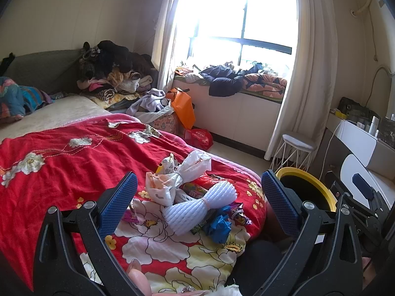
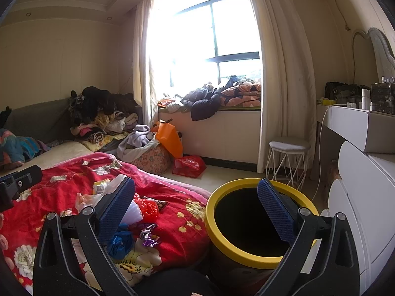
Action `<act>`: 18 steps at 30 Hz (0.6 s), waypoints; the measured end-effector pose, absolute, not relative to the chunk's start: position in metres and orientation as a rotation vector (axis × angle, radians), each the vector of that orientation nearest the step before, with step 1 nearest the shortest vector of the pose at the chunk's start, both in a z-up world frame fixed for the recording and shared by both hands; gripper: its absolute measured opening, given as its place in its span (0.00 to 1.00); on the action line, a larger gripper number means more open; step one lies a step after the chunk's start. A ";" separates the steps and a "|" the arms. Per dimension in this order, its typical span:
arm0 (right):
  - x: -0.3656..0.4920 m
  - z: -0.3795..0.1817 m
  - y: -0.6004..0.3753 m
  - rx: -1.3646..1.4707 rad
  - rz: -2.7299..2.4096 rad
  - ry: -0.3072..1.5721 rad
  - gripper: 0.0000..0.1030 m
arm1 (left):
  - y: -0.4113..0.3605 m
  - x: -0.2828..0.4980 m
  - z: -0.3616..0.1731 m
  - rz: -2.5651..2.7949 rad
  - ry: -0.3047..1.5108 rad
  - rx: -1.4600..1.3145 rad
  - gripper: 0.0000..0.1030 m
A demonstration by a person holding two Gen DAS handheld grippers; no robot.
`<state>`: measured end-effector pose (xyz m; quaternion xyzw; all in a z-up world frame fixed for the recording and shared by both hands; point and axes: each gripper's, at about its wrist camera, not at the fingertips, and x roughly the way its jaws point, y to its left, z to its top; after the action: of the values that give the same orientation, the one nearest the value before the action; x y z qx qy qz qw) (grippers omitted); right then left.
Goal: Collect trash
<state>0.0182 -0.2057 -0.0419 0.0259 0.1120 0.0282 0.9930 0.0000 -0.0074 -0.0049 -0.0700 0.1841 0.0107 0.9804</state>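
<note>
Both claws: left gripper [image 1: 197, 197] and right gripper [image 2: 196, 206] spread apart, empty.
Foam fruit net [image 1: 197, 206]: we judge it light, squashy; pinch its tied waist, 12 o'clock.

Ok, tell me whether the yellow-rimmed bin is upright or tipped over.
Upright. The yellow-rimmed bin stands on the floor beside the bed, its round mouth facing up. Its inside looks dark, so its contents cannot be told.
</note>
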 end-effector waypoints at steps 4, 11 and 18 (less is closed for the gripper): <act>0.018 -0.042 -0.205 0.052 0.055 0.225 0.94 | -0.008 -0.002 -0.003 0.026 0.366 -0.141 0.90; 0.018 -0.043 -0.205 0.051 0.058 0.227 0.94 | -0.008 -0.002 -0.003 0.023 0.369 -0.143 0.90; 0.020 -0.048 -0.202 0.051 0.065 0.241 0.94 | -0.005 -0.002 -0.004 0.027 0.372 -0.147 0.90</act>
<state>0.0204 -0.2024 -0.0482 0.0257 0.1202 0.0326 0.9919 -0.0022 -0.0050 -0.0037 -0.0729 0.1848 0.0133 0.9800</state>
